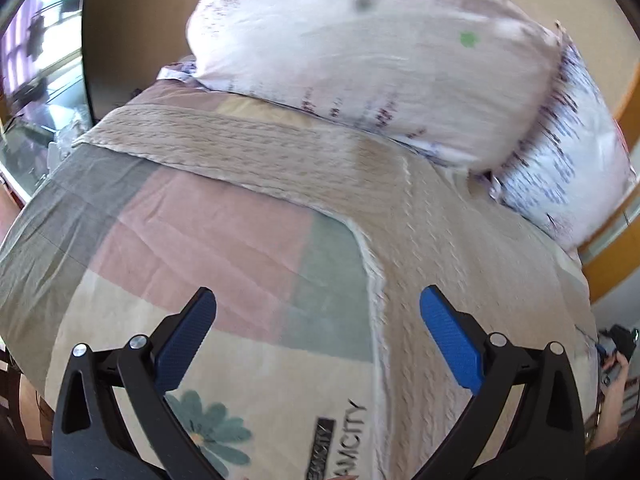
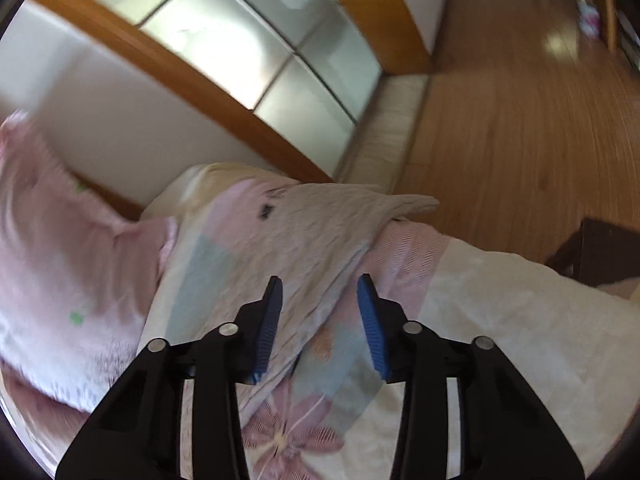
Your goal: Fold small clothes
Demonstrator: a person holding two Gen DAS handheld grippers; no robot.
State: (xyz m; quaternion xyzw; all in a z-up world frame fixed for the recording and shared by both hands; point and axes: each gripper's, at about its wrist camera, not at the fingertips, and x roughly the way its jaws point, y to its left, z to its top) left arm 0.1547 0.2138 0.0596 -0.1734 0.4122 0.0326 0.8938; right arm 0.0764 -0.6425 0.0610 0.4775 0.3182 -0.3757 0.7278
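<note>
Left wrist view shows my left claw spread wide and empty above the bed, with the beige knit garment spread flat just right of it, one sleeve running left below the pillow. My right claw, half parted and holding nothing, hangs over its other sleeve, so I judge it nearer. The knit looks soft, ribbed, slightly rumpled.

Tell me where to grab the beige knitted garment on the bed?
Probably the beige knitted garment by its loose pointed end near the bed's floor-side edge. It sticks out free there, so the right tool, open above the cloth, could pinch it from above.
</note>
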